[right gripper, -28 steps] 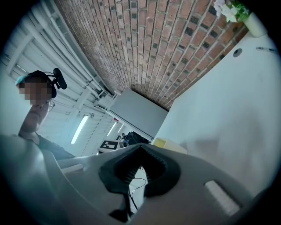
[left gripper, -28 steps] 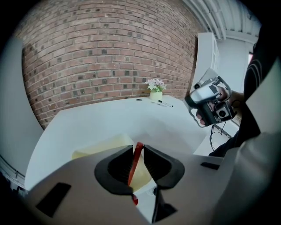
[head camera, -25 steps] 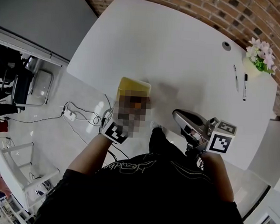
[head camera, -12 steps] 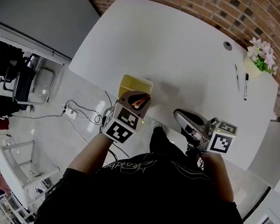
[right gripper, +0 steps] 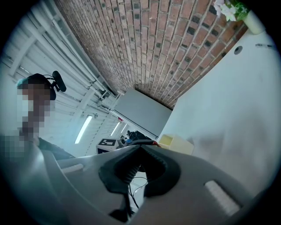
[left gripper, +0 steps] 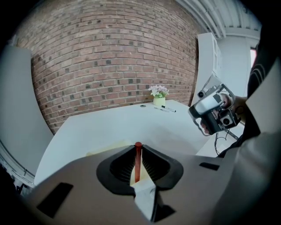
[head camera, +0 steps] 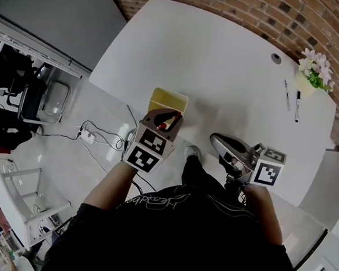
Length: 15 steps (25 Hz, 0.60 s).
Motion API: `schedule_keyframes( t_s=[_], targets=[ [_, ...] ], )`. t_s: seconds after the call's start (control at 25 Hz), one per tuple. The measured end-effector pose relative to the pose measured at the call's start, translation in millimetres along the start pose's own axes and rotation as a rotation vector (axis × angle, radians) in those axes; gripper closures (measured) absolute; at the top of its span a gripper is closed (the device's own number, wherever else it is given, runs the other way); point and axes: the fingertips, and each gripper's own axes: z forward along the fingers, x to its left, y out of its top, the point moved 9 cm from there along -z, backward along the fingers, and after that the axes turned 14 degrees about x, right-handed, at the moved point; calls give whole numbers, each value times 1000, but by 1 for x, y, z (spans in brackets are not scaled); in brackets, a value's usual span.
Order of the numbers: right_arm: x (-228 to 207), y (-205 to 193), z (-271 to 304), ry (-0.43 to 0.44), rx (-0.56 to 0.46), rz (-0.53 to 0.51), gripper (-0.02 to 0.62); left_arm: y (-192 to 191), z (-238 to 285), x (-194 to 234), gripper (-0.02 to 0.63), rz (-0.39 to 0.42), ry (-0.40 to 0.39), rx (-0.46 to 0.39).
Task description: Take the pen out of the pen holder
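— Two grippers in play, so which one is at the pen holder (head camera: pixel 169 99)?

— The left gripper (head camera: pixel 170 118). It hangs tilted down right over the holder's near rim. The holder itself sits at the near left edge of the white table (head camera: pixel 220 66).

— And its jaws?

— Narrow. They have just been closing, and the red pen (left gripper: pixel 138 159) stands upright between them. The pads press its shaft from both sides, and its rounded top is level with the jaw tips.

— Is the pen out of the holder?

— Hard to call. The pale yellow of the holder shows directly beneath the pen, between the jaws. The pen's lower end is hidden by the gripper body, so I cannot tell whether it is inside the box or clear of it.

— The right gripper (right gripper: pixel 140 148)?

— To the right of the holder, held level by the table's near edge and well apart from the box. Its jaw tips meet with nothing between them.

— Anything else on the table?

— Far from the holder, toward the far right corner, there is a small flower pot (head camera: pixel 310 78) with pale blooms. Two dark pens (head camera: pixel 296 106) lie flat a little nearer the holder than the pot. A brick wall (head camera: pixel 270 17) runs beyond the table's far edge, on the side opposite the holder.
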Motion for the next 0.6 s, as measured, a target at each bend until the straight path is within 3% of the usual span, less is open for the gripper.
schedule_keyframes(
  t_s=[0.6],
  targets=[
    [26, -19, 1, 25, -8, -38, 592, 6, -50, -7, 551, -60, 58, -168]
  ],
)
